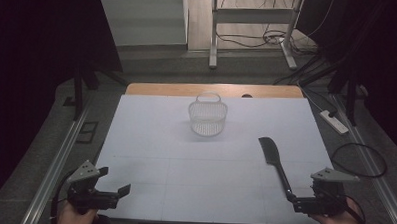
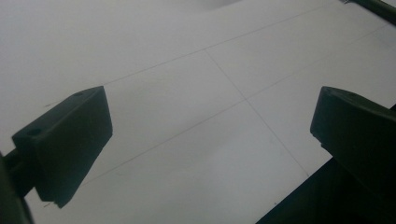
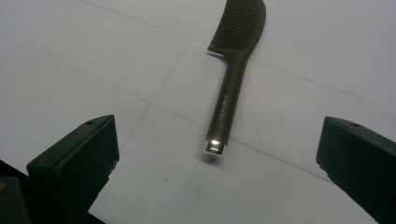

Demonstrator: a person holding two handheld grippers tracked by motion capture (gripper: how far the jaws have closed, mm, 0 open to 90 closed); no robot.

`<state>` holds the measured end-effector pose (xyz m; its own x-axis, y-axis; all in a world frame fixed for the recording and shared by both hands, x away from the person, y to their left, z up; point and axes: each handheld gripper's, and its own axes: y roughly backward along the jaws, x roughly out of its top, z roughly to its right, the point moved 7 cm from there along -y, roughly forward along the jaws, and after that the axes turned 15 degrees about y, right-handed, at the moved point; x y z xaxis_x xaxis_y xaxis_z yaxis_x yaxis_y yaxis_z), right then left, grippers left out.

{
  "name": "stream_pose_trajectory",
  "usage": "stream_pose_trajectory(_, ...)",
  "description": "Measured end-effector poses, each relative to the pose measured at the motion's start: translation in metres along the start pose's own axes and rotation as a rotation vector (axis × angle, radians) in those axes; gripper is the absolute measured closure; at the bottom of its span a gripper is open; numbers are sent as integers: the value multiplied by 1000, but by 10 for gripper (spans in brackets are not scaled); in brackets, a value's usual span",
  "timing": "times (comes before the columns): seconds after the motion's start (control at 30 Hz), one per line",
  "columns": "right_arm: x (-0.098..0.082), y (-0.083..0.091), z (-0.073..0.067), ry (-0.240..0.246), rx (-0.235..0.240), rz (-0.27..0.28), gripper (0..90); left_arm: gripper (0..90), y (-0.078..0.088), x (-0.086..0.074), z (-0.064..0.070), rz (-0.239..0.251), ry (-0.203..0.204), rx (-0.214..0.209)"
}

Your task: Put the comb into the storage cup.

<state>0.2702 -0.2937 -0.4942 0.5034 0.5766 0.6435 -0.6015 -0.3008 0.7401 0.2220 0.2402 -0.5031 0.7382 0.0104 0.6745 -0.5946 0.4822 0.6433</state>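
nothing grasped yet. right gripper [image 3: 215, 163] released, jaws wide, at the tabletop's [image 1: 150, 140] near right corner, lined up on the black comb [image 3: 236, 70] lying flat toward the right edge. left gripper [image 1: 111, 191] released at the near left corner. white basket [image 1: 208, 115] mid-table toward the far edge, probably the comb's destination.

left tongs [image 1: 114, 189]: jaws wide apart, low | right tongs [image 1: 292, 198]: jaws wide apart, low

comb handle [image 3: 227, 105] print, too small to read
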Motion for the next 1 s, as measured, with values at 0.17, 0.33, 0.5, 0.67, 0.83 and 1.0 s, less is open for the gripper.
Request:
stream_pose_trajectory(0.17,0,-1,1,-9,4,-4,0,1,0,0,-1,-5,2,0)
stream_pose_trajectory(0.33,-1,-1,2,-27,10,-7,0,3,-1,0,-1,-5,9,-4)
stream_pose_trajectory(0.5,-1,-1,2,-24,13,-6,0,4,-1,0,-1,-7,7,-6)
stream_pose_trajectory(0.67,-1,-2,1,-21,17,-12,0,3,-1,0,-1,-4,13,-9)
stream_pose_trajectory(0.83,0,-2,0,-11,24,-16,0,1,-1,0,-2,-5,18,-11)
stream_pose_trajectory(1.0,2,-3,-1,2,34,-15,0,0,-1,0,-2,-4,22,-12)
